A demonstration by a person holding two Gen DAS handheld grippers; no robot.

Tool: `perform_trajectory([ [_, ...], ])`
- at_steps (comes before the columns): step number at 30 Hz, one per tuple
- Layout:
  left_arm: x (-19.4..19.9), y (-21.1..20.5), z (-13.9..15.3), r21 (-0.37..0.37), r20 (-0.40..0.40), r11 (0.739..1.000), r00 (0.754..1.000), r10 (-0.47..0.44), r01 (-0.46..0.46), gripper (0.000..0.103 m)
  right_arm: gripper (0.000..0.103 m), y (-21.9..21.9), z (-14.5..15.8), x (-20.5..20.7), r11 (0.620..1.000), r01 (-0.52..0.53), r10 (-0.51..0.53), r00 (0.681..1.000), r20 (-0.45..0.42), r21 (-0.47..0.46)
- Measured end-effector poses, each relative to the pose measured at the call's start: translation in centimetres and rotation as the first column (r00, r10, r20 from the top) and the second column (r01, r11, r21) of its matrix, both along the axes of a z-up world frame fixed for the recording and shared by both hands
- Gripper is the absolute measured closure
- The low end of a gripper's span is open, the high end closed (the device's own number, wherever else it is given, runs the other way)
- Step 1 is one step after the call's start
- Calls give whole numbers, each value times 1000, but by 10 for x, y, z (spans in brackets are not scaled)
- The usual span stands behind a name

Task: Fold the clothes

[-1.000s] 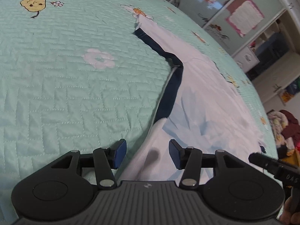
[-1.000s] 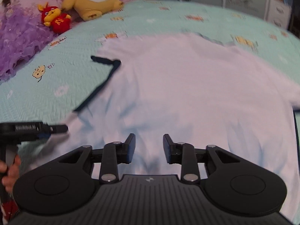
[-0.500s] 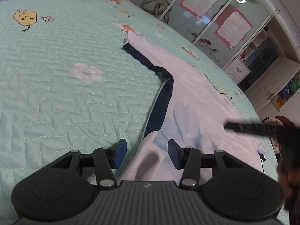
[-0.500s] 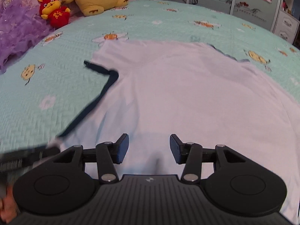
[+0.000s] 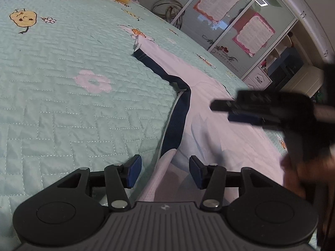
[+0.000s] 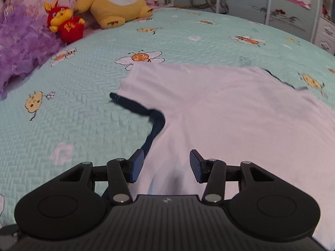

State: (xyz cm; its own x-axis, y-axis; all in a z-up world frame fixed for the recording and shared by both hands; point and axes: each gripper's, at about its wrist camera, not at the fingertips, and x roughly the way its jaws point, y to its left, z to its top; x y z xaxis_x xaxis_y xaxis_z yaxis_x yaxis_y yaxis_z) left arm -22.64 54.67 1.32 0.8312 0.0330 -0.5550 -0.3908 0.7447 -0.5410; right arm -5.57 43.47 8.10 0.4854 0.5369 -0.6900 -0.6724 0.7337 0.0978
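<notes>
Left gripper [image 5: 165, 171] jaws opening, roughly half apart, astride the white shirt [image 5: 209, 129] hem on the bed [image 5: 62, 104]; right gripper [image 6: 166, 166] jaws likewise apart over shirt cloth at 6 o'clock.

Blurred right tongs [image 5: 219, 105], shirt [image 6: 240, 115] edge-cropped.
</notes>
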Motion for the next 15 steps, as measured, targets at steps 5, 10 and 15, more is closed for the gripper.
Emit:
perform_trajectory([
  [5, 4, -5, 2, 26, -18, 1000, 1000, 17, -16, 49, 54, -32, -23, -18, 996, 65, -62, 997, -41, 63],
  [10, 5, -7, 1, 47, -28, 999, 999, 21, -20, 49, 64, -44, -56, -18, 994, 86, -81, 994, -77, 70],
  [15, 7, -7, 2, 52, -36, 998, 999, 24, -22, 49, 64, -37, -53, -29, 998, 53, -52, 999, -11, 28],
])
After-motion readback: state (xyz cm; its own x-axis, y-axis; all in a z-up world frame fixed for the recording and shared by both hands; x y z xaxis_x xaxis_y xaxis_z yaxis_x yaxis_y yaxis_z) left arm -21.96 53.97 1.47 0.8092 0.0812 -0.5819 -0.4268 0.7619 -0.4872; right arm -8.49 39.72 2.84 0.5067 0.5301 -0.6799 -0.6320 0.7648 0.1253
